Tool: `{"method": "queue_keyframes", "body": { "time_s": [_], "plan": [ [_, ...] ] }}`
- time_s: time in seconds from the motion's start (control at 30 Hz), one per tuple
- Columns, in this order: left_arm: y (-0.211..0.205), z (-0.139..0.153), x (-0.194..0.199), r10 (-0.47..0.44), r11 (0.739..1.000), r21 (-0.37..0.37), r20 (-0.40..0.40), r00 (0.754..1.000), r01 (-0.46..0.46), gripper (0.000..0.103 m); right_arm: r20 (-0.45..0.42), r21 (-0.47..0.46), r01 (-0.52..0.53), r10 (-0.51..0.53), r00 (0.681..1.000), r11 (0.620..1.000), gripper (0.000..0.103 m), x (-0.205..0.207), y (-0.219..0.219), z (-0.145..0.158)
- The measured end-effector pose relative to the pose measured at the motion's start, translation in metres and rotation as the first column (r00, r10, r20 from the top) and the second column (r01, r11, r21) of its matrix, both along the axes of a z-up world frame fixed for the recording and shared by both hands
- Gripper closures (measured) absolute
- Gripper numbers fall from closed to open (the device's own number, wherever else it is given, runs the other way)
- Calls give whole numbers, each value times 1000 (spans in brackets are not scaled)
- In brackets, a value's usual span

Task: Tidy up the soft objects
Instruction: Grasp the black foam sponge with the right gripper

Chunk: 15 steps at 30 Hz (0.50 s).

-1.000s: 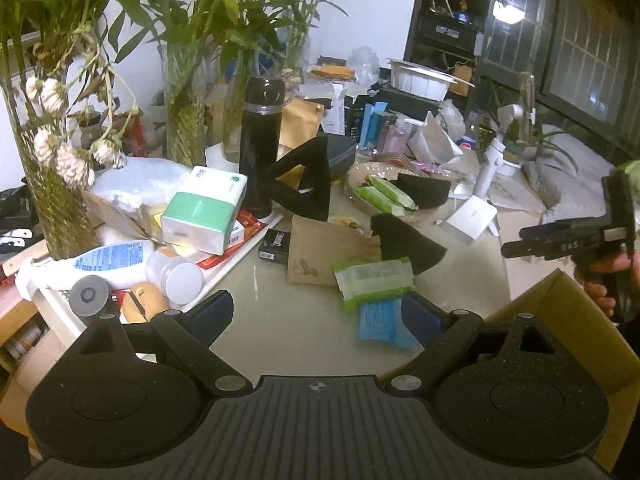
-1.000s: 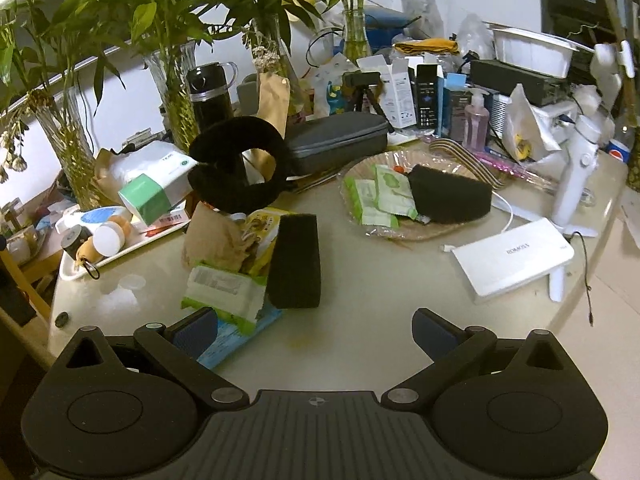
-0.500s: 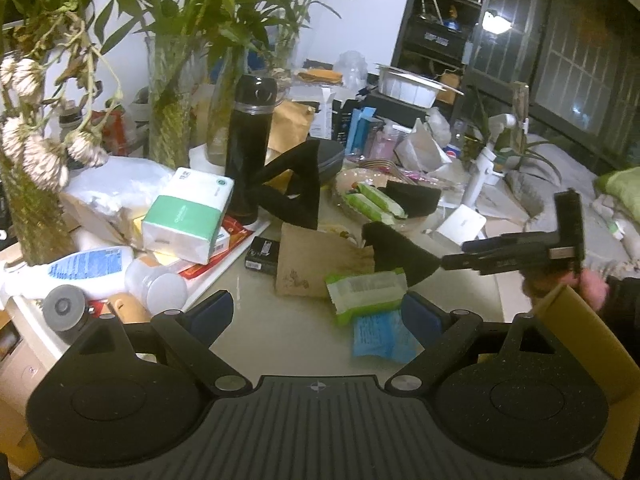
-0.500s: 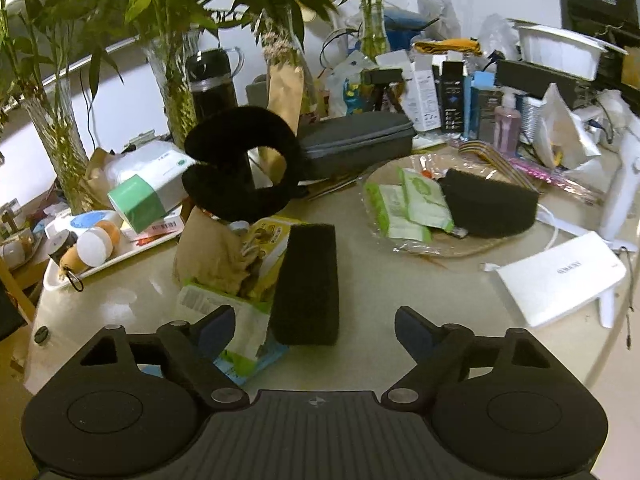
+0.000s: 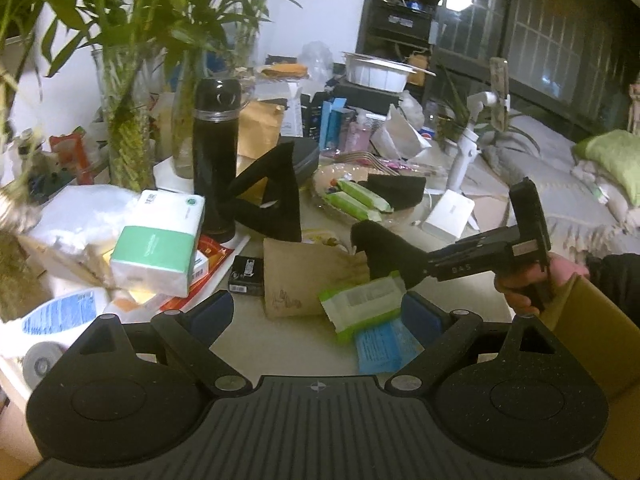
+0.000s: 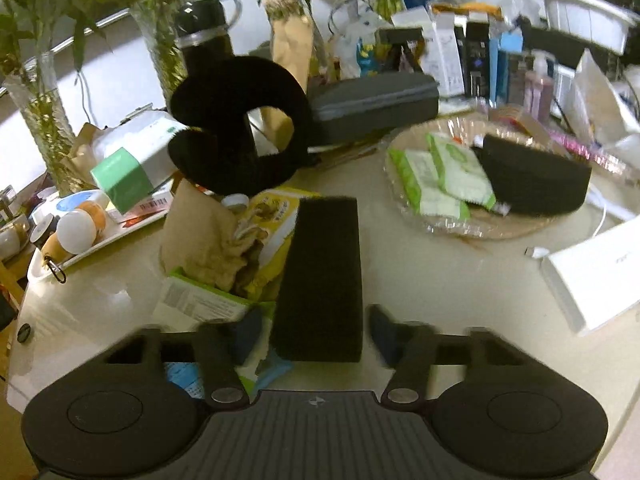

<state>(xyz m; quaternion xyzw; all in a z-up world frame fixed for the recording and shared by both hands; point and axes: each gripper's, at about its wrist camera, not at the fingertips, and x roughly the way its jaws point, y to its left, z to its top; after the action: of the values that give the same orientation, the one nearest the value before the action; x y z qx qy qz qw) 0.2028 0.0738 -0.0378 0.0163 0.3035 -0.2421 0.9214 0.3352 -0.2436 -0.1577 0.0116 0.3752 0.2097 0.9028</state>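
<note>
A black foam block (image 6: 320,276) lies on the pale table, its near end between the open fingers of my right gripper (image 6: 316,334), with small gaps on both sides. The left wrist view shows the same block (image 5: 384,252) with the right gripper's fingers at it. A black foam S shape (image 6: 236,128) stands behind it, seen as a triangle shape (image 5: 276,200) from the left. Another black foam block (image 6: 536,184) lies on a plate (image 6: 460,228) with green wipe packs (image 6: 444,176). My left gripper (image 5: 318,314) is open and empty above a green wipe pack (image 5: 366,306).
A brown cardboard box (image 5: 592,332) sits at the right by my hand. A tissue pack (image 5: 158,244), black flask (image 5: 216,152), glass vases with plants (image 5: 124,120), grey case (image 6: 372,104), white box (image 6: 596,272) and a brown pouch (image 6: 204,240) crowd the table.
My right gripper has moved forward and down over the near end of the black foam block, and its fingers have narrowed. The left gripper has drifted slightly closer.
</note>
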Motion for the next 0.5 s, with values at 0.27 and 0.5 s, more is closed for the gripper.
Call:
{"method": "queue_keyframes", "body": {
  "time_s": [0.27,0.5],
  "plan": [
    [-10,-5,20,-77,996,41,-13,997,78,11,21,33,79,-80,997,996,62,-2,-15,8],
    [-32,-18,42,-217,968,122,-13,976,217,11,41,60,126,-128,991,990,62,-14,-33,28]
  ]
}}
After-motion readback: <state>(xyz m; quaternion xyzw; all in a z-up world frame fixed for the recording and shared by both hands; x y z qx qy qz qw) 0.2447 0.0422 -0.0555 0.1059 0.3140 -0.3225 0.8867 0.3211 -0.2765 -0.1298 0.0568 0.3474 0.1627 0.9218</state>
